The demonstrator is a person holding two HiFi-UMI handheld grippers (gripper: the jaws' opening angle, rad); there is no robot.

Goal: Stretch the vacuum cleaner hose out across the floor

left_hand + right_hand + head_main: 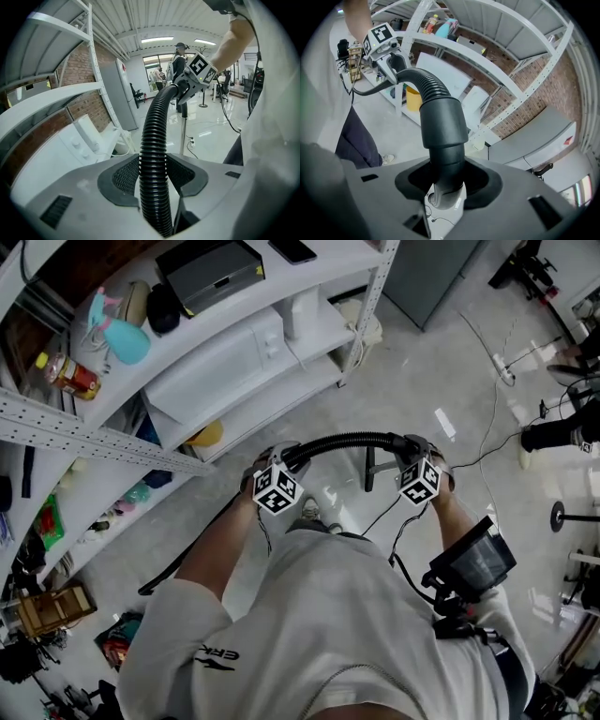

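Hose [347, 438] is black, ribbed, with a smooth rigid cuff [443, 124].

Colours and patterns, shelving bay

Noted: black ribbed plastic hose [342, 440], ending in smooth dark grey cuff [443, 125]; black-and-white square markers on cubes of grey left gripper [153, 176] and grey right gripper [445, 180]; white perforated metal shelving [94, 432]; red brick wall [77, 70]; yellow round tub [208, 434]; turquoise spray bottle [117, 334]; pale grey glossy floor [422, 362]; white T-shirt [328, 615] on person.

- The shelving unit [103, 432] blocks the left side.
- Right of it, bare floor [422, 362] lies open.
- Farther right of it, cables [494, 413] and equipment stands [558, 434] crowd in.
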